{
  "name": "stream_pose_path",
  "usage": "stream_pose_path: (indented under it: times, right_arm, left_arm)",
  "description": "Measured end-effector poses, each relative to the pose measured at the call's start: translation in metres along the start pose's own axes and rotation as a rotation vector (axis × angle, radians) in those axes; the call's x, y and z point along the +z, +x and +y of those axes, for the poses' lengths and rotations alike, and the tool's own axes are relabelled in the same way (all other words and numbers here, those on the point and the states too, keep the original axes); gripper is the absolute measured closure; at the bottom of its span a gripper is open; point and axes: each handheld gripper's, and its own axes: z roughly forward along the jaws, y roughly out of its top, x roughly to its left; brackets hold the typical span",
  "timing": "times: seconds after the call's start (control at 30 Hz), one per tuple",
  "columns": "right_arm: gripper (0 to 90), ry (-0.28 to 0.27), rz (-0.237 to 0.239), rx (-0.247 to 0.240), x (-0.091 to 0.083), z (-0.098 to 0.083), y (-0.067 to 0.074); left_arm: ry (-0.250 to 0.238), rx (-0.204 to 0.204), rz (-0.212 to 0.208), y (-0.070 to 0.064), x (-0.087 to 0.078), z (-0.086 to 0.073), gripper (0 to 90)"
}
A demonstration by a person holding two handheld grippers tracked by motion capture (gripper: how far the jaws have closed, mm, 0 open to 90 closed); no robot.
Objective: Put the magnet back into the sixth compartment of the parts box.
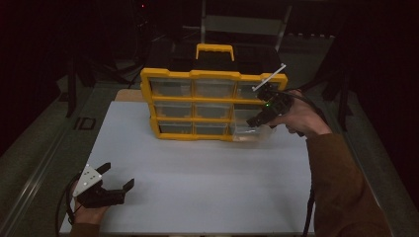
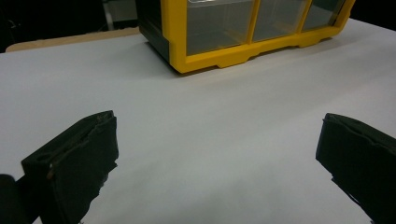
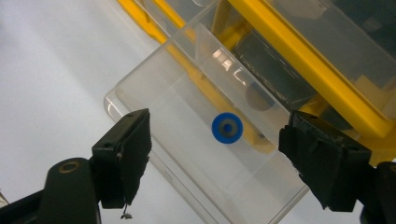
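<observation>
A yellow organizer (image 1: 192,106) with several clear drawers stands upright at the back of the white table (image 1: 197,173). Its bottom right drawer (image 1: 247,132) is pulled out. In the right gripper view, a small blue round piece (image 3: 227,127) lies on the floor of this clear drawer (image 3: 187,154). My right gripper (image 1: 257,120) hangs just above the drawer, jaws open on either side of the blue piece and touching nothing (image 3: 215,140). My left gripper (image 1: 118,175) rests low at the table's near left corner, open and empty (image 2: 218,126).
The organizer (image 2: 219,56) has a yellow carry handle (image 1: 214,50) on top. A white rod (image 1: 269,77) juts from the right gripper over the organizer's top right corner. Dark surroundings ring the table. White tabletop stretches between the two hands.
</observation>
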Motion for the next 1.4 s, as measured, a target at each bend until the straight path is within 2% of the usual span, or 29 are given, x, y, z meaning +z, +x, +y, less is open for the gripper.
stream_pose_path:
  times: [0.27, 0.9, 1.4]
  right_arm:
    - [22.8, -0.016, 0.015, -0.006, -0.001, -0.005, 0.002]
    - [24.3, -0.037, 0.015, -0.031, -0.008, -0.015, 0.007]
    - [24.7, -0.067, 0.018, -0.079, -0.012, -0.018, 0.023]
  left_arm:
    - [0.0, 0.002, 0.0, 0.0, 0.001, 0.0, 0.0]
    - [0.008, 0.004, -0.001, 0.0, 0.002, 0.0, 0.0]
    - [0.009, 0.004, -0.002, 0.0, 0.002, 0.0, 0.0]
